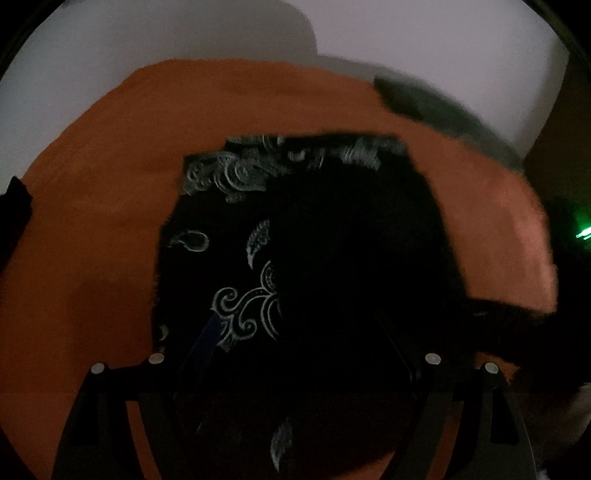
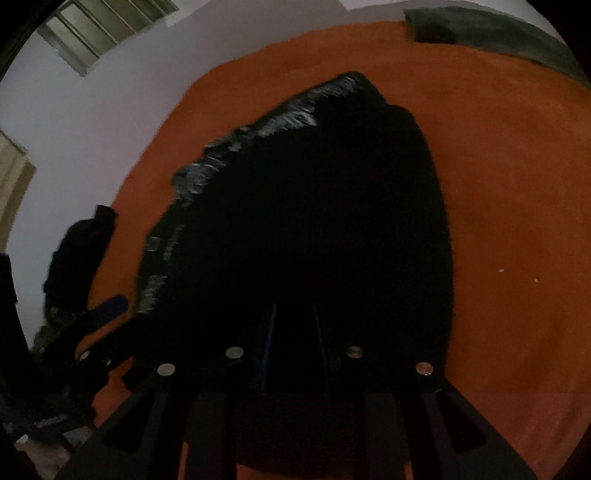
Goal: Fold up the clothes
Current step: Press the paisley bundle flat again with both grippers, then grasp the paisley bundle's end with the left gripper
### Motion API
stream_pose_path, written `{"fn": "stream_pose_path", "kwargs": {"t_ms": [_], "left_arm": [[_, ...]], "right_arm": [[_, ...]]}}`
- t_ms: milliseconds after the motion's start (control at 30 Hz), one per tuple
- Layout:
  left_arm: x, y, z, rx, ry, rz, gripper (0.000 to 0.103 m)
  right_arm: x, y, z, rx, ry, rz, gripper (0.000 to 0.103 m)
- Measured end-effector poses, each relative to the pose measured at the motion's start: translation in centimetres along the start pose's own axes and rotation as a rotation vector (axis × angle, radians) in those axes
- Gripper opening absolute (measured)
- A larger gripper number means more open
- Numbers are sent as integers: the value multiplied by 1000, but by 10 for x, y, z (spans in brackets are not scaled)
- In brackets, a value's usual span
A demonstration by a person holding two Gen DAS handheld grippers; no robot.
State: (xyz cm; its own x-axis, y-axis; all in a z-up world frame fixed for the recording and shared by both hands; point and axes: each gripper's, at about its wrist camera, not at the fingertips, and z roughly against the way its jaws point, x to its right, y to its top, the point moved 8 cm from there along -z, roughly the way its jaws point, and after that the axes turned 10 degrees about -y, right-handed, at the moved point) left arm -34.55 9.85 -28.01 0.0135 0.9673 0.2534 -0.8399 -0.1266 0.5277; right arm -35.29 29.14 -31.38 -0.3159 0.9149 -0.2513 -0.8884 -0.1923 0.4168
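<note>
Black paisley cloth (image 1: 229,258) fills the space right at the left gripper (image 1: 299,328), whose jaws stand wide with the fabric lying under and between them; no pad visibly presses on it. From the right wrist view, the right gripper (image 2: 293,328) has its jaws narrow, two blue-edged fingers (image 2: 267,343) close together over the same dark garment; whether cloth is pinched between them I cannot tell. That one garment lies spread on the orange surface (image 1: 92,184), its white-patterned border running toward twelve o'clock in the left view and from eight up to twelve in the right. One grey-green folded item (image 2: 491,33) sits at one o'clock, at the far edge of the orange surface. Another dark piece of clothing (image 2: 79,251) lies at nine o'clock in the right view, just above the left gripper there. No containers show
</note>
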Motion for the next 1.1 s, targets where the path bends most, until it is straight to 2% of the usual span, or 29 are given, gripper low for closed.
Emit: {"fn": "stream_pose_path", "kwargs": {"t_ms": [100,233,300,400,533,667,833,1033,1067,1100], "left_arm": [[-6,-5,-21,-14,30,-3,84],[-13,-5,-11,24,86,-27,84],[-23,-7,-3,23,93,-6,84],[-46,-13,8,8,72,63,84],[-76,-30,31,14,-17,209,84],[-79,-29,69,40,-83,254,84],[-61,-24,128,51,-152,212,84],[-63,-16,193,8,-183,171,84],[-63,-12,198,3,-179,159,84],[-61,-8,204,-23,-137,119,84]], "right_arm": [[22,5,2,-12,-85,-24,18],[45,3,6,-49,-206,-24,18],[51,1,11,-62,-223,-51,18],[49,-6,30,-48,-207,-113,18],[21,-15,58,-22,-157,-135,18],[-7,-15,93,26,-110,-148,18],[-25,2,125,73,-61,-121,20],[-2,3,142,-13,-71,-75,22],[3,0,147,-32,-54,-89,22],[9,-2,151,-50,-37,-103,22]]}}
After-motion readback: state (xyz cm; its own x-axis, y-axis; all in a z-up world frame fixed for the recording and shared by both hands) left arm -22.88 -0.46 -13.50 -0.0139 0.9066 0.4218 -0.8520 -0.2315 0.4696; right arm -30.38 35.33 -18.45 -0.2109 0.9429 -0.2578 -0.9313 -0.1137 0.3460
